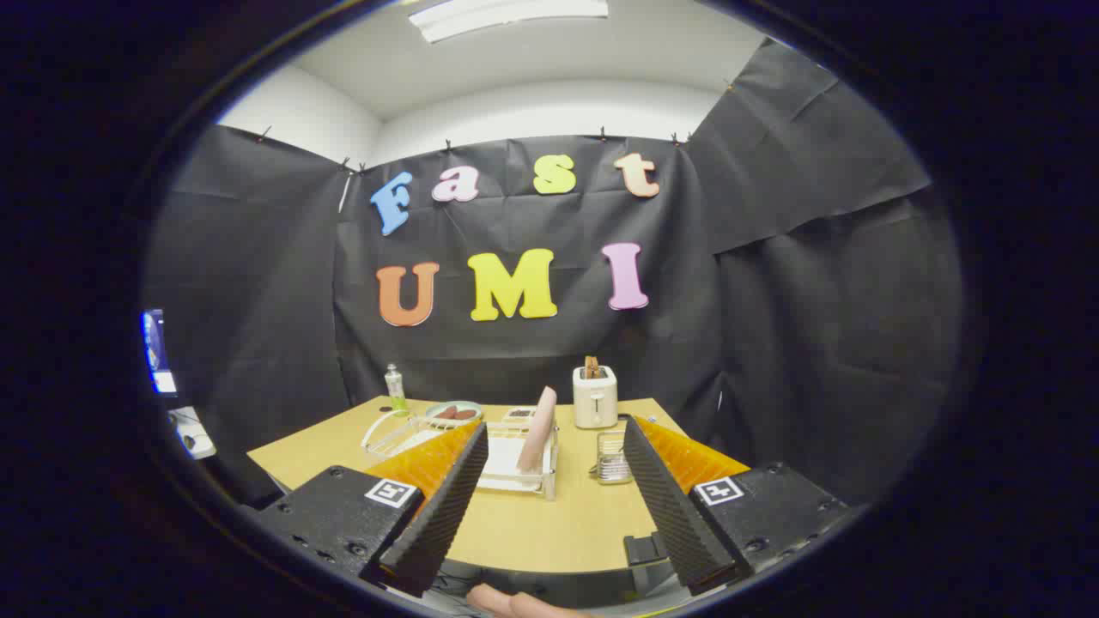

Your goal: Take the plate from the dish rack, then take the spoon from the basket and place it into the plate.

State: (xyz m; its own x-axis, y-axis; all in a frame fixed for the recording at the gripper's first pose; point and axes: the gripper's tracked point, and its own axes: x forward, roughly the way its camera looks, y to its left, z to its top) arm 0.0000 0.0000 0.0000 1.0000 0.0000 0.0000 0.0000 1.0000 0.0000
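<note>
Plate [537, 429], pinkish, stands on edge in the white dish rack [515, 468] mid-table, beyond the fingers and between their lines. Small wire basket [611, 457] sits just right of the rack; the spoon inside is too small to make out. Gripper [554, 451] is released, fingers spread wide, holding nothing, well short of the rack.

Risks, as judgement: an upright plate offers a thin rim, so an off-centre pinch could tip it against the rack wires or drag the light rack along. The basket is close to the rack, so a wide approach may clip it.

Toaster [594, 395] stands behind the basket, a bottle [395, 388] and a second dish with food [453, 413] lie toward the back left, and a white wire holder [386, 429] lies left of the rack. Bare table [549, 532] in front of the rack gives open room for setting the plate down; the near edge is close under the fingers.
</note>
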